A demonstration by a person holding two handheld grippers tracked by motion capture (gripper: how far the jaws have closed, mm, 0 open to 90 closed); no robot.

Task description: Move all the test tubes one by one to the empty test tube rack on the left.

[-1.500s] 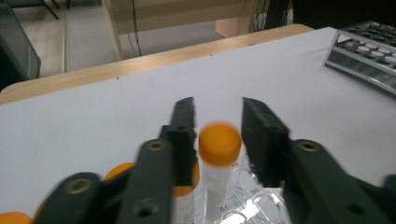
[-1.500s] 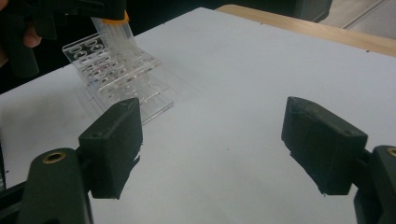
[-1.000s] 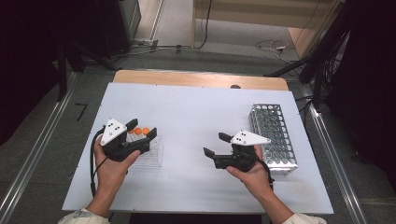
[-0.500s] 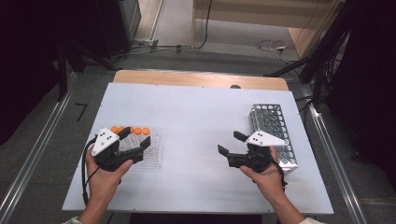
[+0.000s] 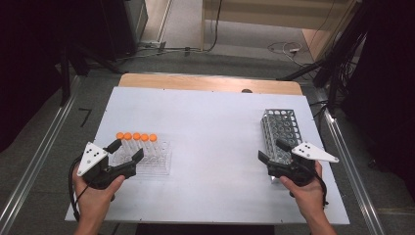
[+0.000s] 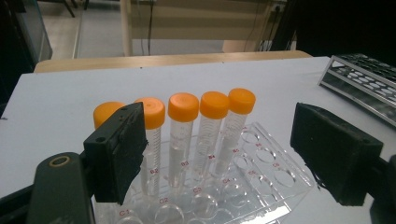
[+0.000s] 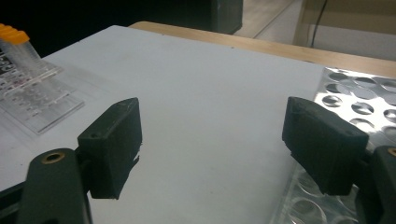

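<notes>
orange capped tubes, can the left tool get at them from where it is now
Probably yes. The left tool stands open right in front of the orange capped tubes in the clear rack, with nothing between it and them. Its jaws have just been opening and hold nothing.

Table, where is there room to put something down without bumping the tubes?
The white table is bare in the wide middle between the clear rack with its orange-capped tubes and the metal rack, and along the far edge. The near corners are crowded with racks and grippers.

free: table middle [image 5: 215, 137] | blocked: tube rack [image 5: 159, 164] left, metal rack [image 5: 279, 125] right
</notes>
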